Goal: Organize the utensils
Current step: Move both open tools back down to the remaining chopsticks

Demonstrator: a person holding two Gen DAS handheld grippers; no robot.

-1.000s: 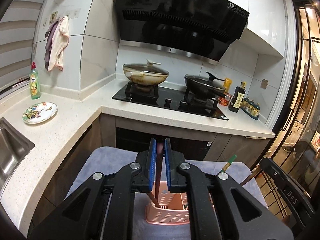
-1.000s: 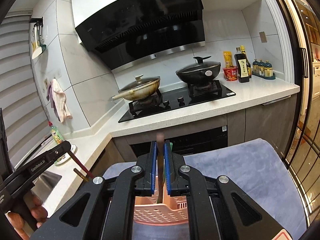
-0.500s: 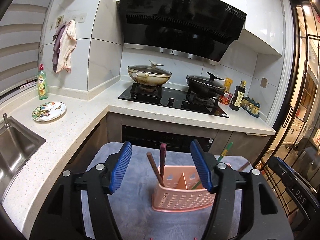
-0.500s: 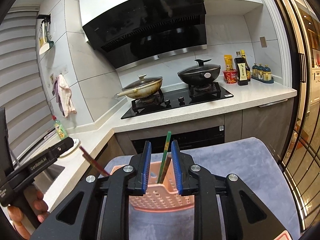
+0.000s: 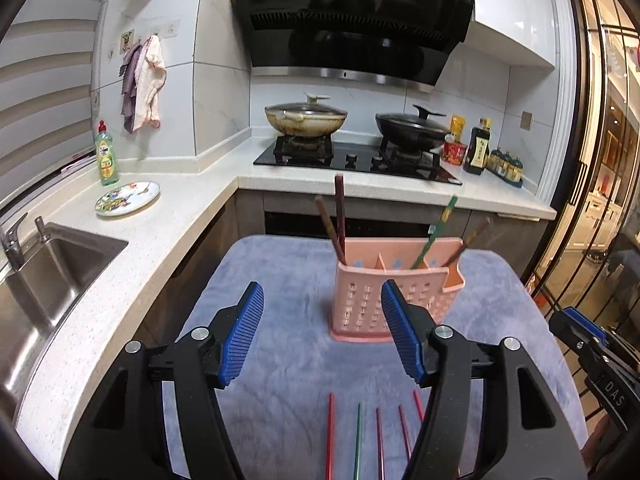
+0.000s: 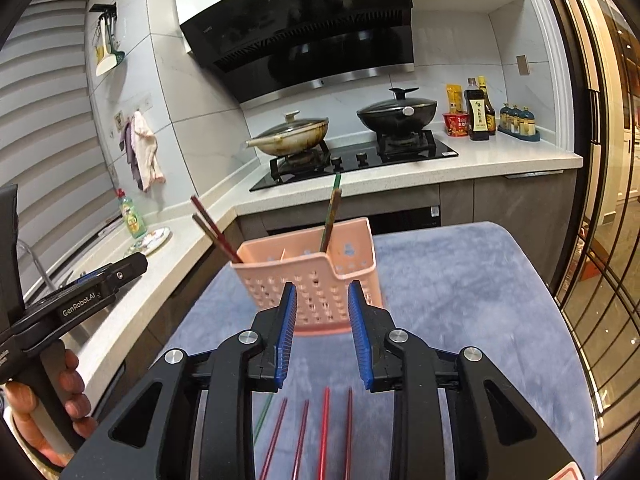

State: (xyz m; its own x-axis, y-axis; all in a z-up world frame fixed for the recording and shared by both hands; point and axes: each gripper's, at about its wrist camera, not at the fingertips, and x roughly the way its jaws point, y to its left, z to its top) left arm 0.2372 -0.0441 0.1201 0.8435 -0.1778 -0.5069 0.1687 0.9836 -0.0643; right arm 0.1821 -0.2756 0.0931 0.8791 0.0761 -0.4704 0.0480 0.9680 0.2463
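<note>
A pink perforated utensil holder (image 5: 394, 290) (image 6: 310, 276) stands on a blue-grey cloth (image 5: 288, 280) (image 6: 460, 280). Two dark red chopsticks (image 5: 338, 220) (image 6: 214, 232) lean in its left compartment. A green chopstick (image 5: 434, 232) (image 6: 332, 212) and a brown one (image 5: 470, 240) stand in its right part. Several red chopsticks (image 5: 378, 440) (image 6: 324, 432) and a green one (image 5: 357, 440) (image 6: 262, 420) lie on the cloth near me. My left gripper (image 5: 322, 336) is open and empty, back from the holder. My right gripper (image 6: 322, 334) is open and empty, just before the holder.
A white counter (image 5: 132, 248) runs along the left with a sink (image 5: 52, 276), a painted plate (image 5: 127, 198) and a green soap bottle (image 5: 106, 158). Behind is a stove (image 5: 356, 158) with two lidded pans. Bottles (image 6: 482, 112) stand at the back right. A glass door (image 6: 608, 200) is on the right.
Both grippers were shut on chopsticks over the holder, then opened and left them standing in it. Both have pulled back and up, bringing the loose chopsticks on the cloth into view.
</note>
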